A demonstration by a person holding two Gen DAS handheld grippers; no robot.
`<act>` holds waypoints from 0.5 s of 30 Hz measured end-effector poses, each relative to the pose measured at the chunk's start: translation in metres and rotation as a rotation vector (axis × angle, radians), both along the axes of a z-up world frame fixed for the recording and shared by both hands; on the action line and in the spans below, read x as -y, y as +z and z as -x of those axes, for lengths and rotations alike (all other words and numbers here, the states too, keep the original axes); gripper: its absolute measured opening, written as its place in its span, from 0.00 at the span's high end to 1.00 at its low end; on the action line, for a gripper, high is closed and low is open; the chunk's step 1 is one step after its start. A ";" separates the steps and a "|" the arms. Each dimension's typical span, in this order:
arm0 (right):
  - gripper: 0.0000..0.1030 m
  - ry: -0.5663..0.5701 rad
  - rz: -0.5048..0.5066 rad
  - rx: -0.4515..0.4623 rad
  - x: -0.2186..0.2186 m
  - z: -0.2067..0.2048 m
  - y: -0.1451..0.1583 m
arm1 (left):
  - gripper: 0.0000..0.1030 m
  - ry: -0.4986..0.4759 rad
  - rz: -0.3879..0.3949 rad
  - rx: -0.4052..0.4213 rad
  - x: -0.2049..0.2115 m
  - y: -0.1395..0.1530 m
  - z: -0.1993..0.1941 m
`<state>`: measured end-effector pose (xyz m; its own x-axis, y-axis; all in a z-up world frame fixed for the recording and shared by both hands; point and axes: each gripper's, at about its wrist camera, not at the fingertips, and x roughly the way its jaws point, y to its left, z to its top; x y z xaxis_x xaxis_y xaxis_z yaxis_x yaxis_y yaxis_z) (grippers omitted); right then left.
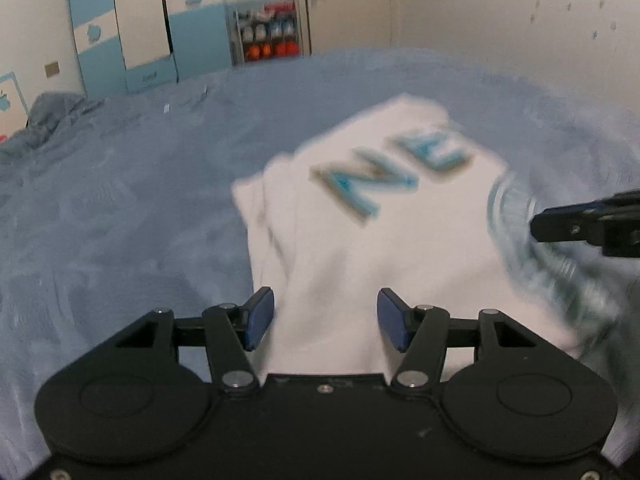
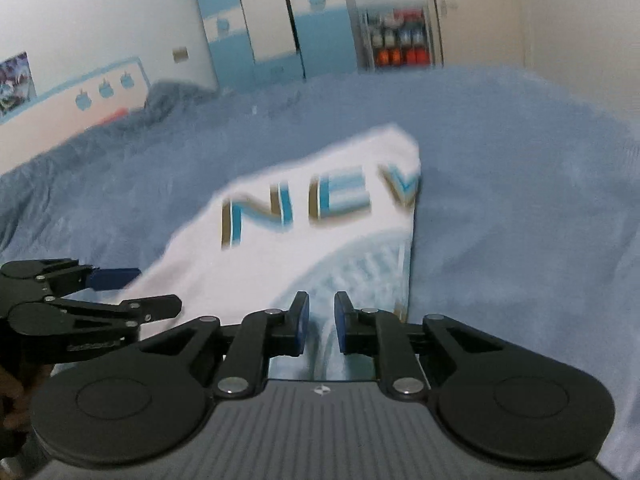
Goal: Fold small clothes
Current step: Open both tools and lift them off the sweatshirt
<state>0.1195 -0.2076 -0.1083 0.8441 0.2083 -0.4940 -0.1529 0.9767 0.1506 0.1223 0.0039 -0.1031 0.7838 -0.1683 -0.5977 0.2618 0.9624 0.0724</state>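
Inspecting the white shirt (image 1: pixel 360 248), we find it lying on the blue blanket (image 1: pixel 120 208), partly folded, its printed letters (image 1: pixel 384 172) facing up and a ribbed pale-blue collar (image 2: pixel 360 264) at the near right edge. Both views are blurred, so the finer creases cannot be read.

The left gripper (image 1: pixel 326 318) has its jaws spread wide, with white cloth lying between the blue pads (image 1: pixel 260 318) but not pinched. The right gripper (image 2: pixel 321 322) stands over the collar with its jaws nearly together; a narrow gap shows between them, and cloth lies in that gap. We cannot tell whether it is actually clamped or merely passing under the fingers.

In our judgement the garment is light, soft and limp. It will sag and drape from any single hold, and it should slide little on the fleecy blanket. It is not fragile. The stacked layers along the left fold (image 1: pixel 264 200) may slip apart if only the top layer is taken.

We would recommend taking hold at the near hem with the left tool and at the collar edge with the right, catching all layers at once, well apart from one another so the cloth stays taut between the two holds. The ribbed collar is thicker and should give the firmer purchase.
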 end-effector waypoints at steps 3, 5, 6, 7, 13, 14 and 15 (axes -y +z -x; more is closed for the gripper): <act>0.81 -0.008 0.004 -0.036 -0.001 -0.020 -0.002 | 0.42 -0.032 0.081 0.021 -0.003 0.011 -0.011; 0.82 -0.032 -0.003 -0.114 0.003 -0.034 -0.015 | 0.37 -0.003 0.051 -0.093 0.000 -0.007 -0.032; 0.82 -0.039 -0.022 -0.116 0.006 -0.034 -0.022 | 0.35 -0.009 0.057 -0.141 -0.002 -0.021 -0.040; 0.82 -0.045 -0.046 -0.102 0.009 -0.031 -0.027 | 0.32 -0.004 0.101 -0.128 -0.009 -0.030 -0.039; 0.82 -0.044 -0.032 -0.047 0.005 -0.025 -0.006 | 0.35 0.012 0.077 -0.082 -0.003 -0.003 -0.037; 0.82 -0.047 -0.022 -0.032 0.004 -0.026 -0.002 | 0.34 0.016 0.085 -0.055 -0.005 0.004 -0.038; 0.80 -0.051 -0.009 -0.026 0.002 -0.029 0.000 | 0.34 0.016 0.093 -0.033 -0.007 0.008 -0.038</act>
<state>0.1490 -0.2095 -0.1083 0.8407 0.1698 -0.5141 -0.0987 0.9817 0.1629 0.1605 0.0109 -0.0952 0.7670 -0.2123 -0.6055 0.2475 0.9685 -0.0260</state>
